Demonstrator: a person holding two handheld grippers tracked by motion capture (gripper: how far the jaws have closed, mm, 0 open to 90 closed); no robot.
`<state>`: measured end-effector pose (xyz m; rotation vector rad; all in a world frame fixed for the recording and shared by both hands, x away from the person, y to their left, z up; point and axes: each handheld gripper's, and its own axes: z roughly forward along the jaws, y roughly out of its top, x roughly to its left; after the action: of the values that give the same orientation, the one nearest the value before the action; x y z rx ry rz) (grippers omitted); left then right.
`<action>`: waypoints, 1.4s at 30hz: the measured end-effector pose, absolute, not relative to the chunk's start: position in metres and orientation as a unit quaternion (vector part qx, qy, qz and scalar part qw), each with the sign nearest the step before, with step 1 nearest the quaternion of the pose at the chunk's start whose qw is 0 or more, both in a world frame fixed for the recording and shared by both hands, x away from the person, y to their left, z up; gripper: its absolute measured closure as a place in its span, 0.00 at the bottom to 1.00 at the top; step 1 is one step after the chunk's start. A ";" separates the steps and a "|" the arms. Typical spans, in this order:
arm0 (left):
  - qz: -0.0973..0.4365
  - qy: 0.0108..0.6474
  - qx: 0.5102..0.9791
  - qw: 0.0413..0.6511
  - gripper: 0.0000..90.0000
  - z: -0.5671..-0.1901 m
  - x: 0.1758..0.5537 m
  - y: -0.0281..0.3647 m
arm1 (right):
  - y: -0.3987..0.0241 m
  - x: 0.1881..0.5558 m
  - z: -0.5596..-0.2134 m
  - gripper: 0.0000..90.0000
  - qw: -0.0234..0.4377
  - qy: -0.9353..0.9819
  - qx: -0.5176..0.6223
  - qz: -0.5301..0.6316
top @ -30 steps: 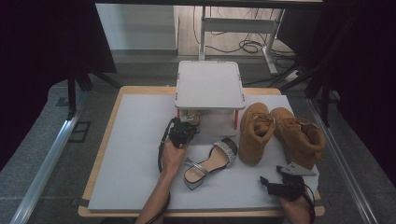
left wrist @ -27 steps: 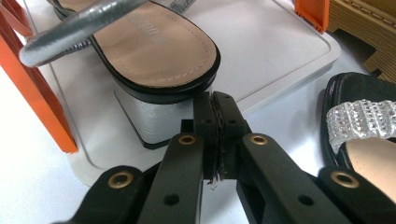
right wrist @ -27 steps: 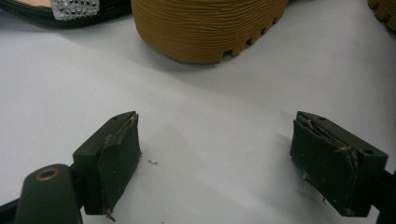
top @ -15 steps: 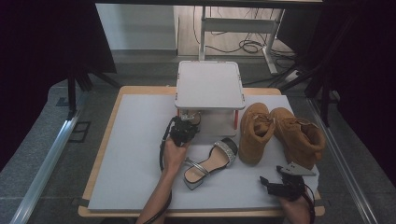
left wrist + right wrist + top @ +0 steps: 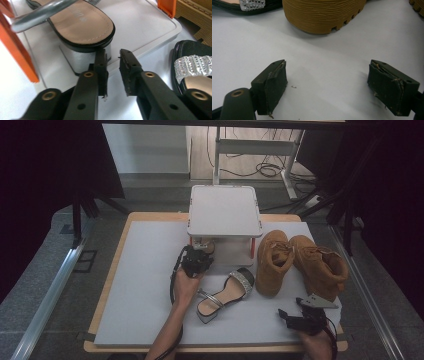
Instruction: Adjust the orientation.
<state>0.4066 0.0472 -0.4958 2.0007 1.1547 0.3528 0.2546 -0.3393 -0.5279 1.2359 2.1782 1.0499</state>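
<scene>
Surface: white mat (image 5: 145,285) on a table; small white rack (image 5: 225,210) at the back.
Left gripper (image 5: 113,63): jaws narrowly apart, just been opening, nothing between them.
Sandal on rack (image 5: 82,25): silver block heel dead ahead of the jaw tips, just beyond them; sole runs away up-left.
Second sandal (image 5: 225,295): lies right of the left jaws.
Right gripper (image 5: 327,87): jaws wide apart, empty; tan boot (image 5: 322,15) ahead.
Nearer hand: left.

Curtained lab: floor cables (image 5: 260,169), table (image 5: 150,270).
</scene>
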 end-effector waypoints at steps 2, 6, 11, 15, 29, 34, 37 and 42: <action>0.140 0.456 0.787 0.392 0.76 -0.495 0.404 0.050 | -0.339 0.255 -0.528 0.17 0.211 0.784 0.445 0.378; 0.143 0.451 0.790 0.391 0.64 -0.493 0.400 0.056 | -0.339 0.255 -0.528 0.17 0.211 0.784 0.445 0.377; 0.134 0.434 0.796 0.399 0.53 -0.495 0.394 0.062 | -0.339 0.255 -0.528 0.17 0.211 0.784 0.445 0.377; 0.120 0.430 0.798 0.405 0.44 -0.496 0.391 0.067 | -0.339 0.255 -0.528 0.17 0.211 0.785 0.445 0.377; 0.086 0.399 0.803 0.435 0.19 -0.501 0.377 0.089 | -0.339 0.255 -0.528 0.17 0.211 0.785 0.445 0.377; 0.091 0.381 0.808 0.441 0.12 -0.502 0.372 0.098 | -0.339 0.255 -0.528 0.17 0.211 0.785 0.445 0.377; 0.083 0.382 0.803 0.450 0.12 -0.502 0.368 0.103 | -0.339 0.255 -0.528 0.17 0.212 0.785 0.444 0.377; 0.085 0.387 0.804 0.444 0.12 -0.501 0.359 0.110 | -0.339 0.255 -0.528 0.17 0.211 0.785 0.445 0.377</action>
<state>0.3590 0.1095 -0.5005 1.9927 0.9602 0.2109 0.2546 -0.3393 -0.5278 1.2356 2.1799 1.0478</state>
